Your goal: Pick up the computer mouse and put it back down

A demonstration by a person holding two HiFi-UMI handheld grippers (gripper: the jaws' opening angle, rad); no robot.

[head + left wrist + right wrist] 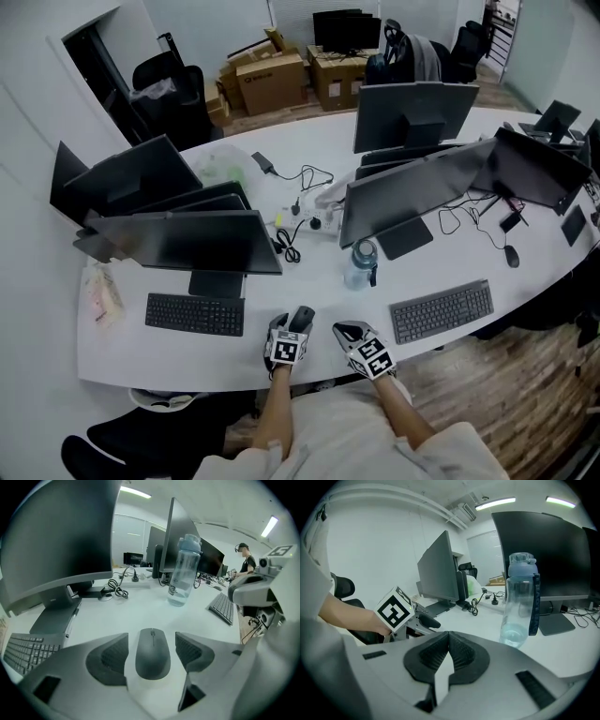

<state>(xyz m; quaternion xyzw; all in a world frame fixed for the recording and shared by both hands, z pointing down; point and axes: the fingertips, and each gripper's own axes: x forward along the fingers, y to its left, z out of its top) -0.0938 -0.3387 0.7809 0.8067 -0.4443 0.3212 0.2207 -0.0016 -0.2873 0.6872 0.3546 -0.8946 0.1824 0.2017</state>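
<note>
Mouse (153, 656) lies near the table's (187, 361) front edge, between our left gripper's (152, 641) parted jaws, seemingly untouched. Our right gripper (449, 641) is closed, empty. The bottle (519, 602) holds a little water.

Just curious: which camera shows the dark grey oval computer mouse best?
The left gripper view: the mouse lies whole, between open jaws. The head view shows it small, partly behind the left gripper; the right gripper view, nothing certain.
</note>
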